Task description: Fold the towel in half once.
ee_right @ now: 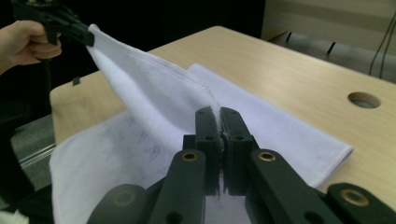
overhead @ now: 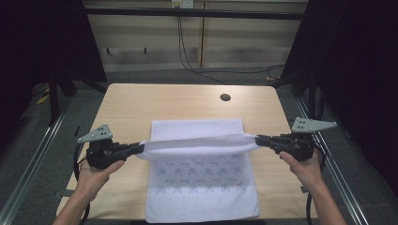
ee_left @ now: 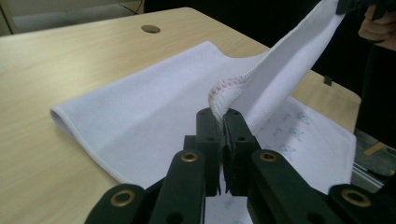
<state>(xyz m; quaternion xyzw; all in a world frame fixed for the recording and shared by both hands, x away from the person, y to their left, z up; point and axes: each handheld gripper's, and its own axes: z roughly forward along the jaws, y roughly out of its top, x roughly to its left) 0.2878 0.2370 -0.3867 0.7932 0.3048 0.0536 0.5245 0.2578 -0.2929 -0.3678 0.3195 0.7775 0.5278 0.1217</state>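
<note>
From the high view, a white cloth [overhead: 202, 187] lies on the counter [overhead: 126, 103], its far end folded back toward the person and lifted into a taut band between the left gripper [overhead: 139, 149] and the right gripper [overhead: 259, 139]. A round hole [overhead: 225, 97] sits in the counter beyond the cloth. The left gripper view adds what the high view cannot: jaws clamped tight on a red-stitched hem [ee_left: 229, 86] at the cloth's corner. The right gripper view likewise shows its jaws closed on the cloth's edge.
</note>
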